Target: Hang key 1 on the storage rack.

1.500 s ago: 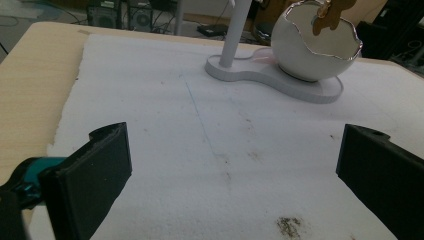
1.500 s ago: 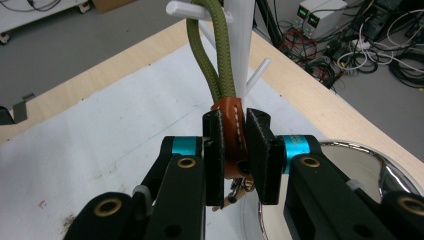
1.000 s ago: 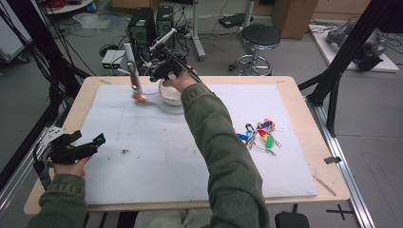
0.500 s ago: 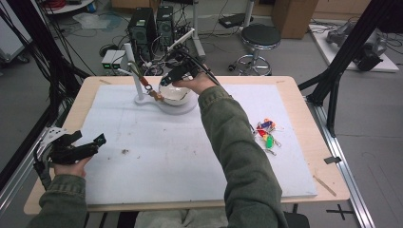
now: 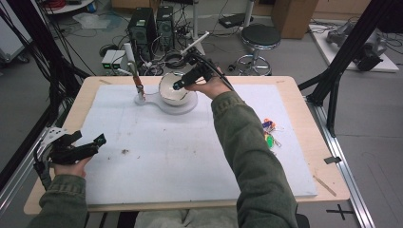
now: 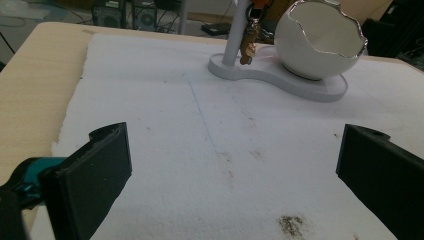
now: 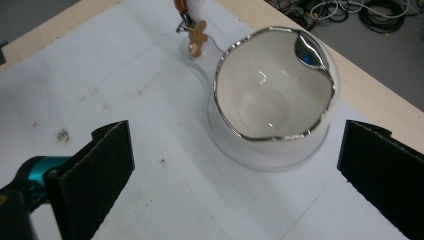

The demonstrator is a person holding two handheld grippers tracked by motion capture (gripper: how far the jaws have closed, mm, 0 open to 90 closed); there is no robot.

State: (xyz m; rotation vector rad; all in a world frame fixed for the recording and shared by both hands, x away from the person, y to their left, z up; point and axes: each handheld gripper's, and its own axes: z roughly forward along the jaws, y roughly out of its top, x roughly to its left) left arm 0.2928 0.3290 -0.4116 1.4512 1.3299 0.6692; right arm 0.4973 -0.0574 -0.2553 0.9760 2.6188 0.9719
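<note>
Hovering over white egg-shaped ceramic bowl (image 7: 272,95), right gripper (image 7: 235,175) jaws just opened wide, empty — likely next: fetching coloured keys (image 5: 269,134) at four o'clock.

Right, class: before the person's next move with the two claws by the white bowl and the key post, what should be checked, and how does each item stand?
1. Right claw free: ok. Its jaws have just been opening and stand wide, with nothing gripped between them.
2. Left claw free: ok, open with nothing between the jaws.
3. Charm hanging from the post: ok.
4. Charm's ring fully seated on the post: cannot tell.
5. Eggshell-shaped bowl upright and empty: ok.
6. Coloured keyrings unobstructed at the mat's right side: ok.
</note>
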